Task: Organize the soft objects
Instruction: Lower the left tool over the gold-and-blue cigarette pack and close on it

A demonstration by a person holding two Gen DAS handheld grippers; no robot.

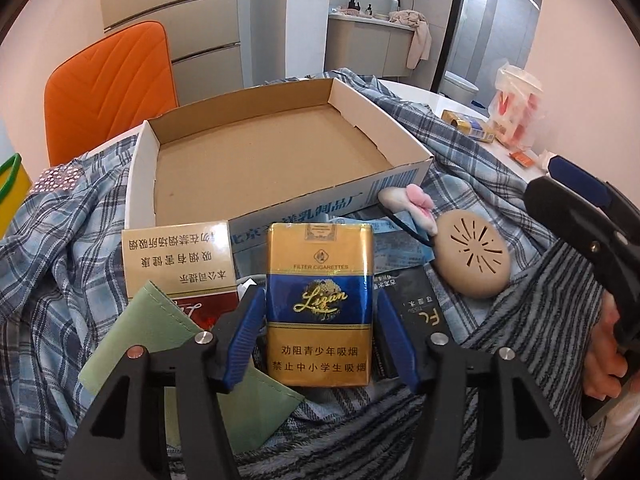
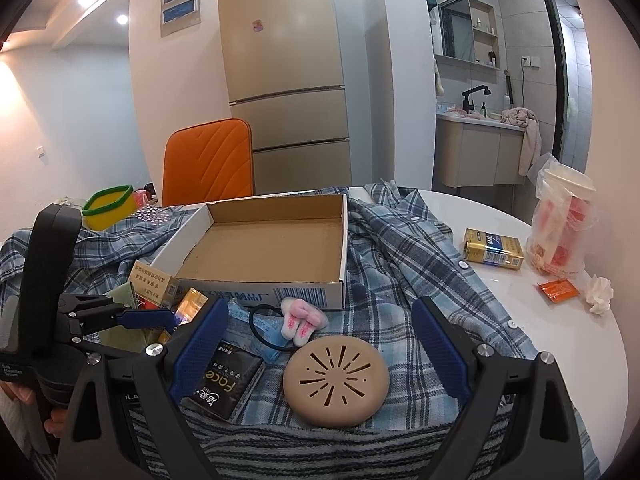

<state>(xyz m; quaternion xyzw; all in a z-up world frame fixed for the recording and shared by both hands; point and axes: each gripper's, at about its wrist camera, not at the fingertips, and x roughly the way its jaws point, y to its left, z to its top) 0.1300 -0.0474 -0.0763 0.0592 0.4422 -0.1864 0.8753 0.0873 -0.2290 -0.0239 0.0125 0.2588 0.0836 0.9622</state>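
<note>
Our left gripper (image 1: 320,316) sits loosely around the gold-blue cigarette pack (image 1: 320,304), pads not quite touching; right gripper (image 2: 316,356) gapes wide over the tan round pad (image 2: 336,380). Everything's on a plaid shirt (image 2: 400,248) covering the white table (image 2: 520,300), cardboard tray (image 2: 264,276) behind, fridge (image 2: 288,68) beyond.

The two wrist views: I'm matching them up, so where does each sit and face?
Left wrist: on the left gripper, looking down at the gold pack between its jaws; right hand shows.
Right wrist: on the right gripper, facing the tan disc; left gripper shows.
Shared: cardboard box, disc, orange chair.
</note>
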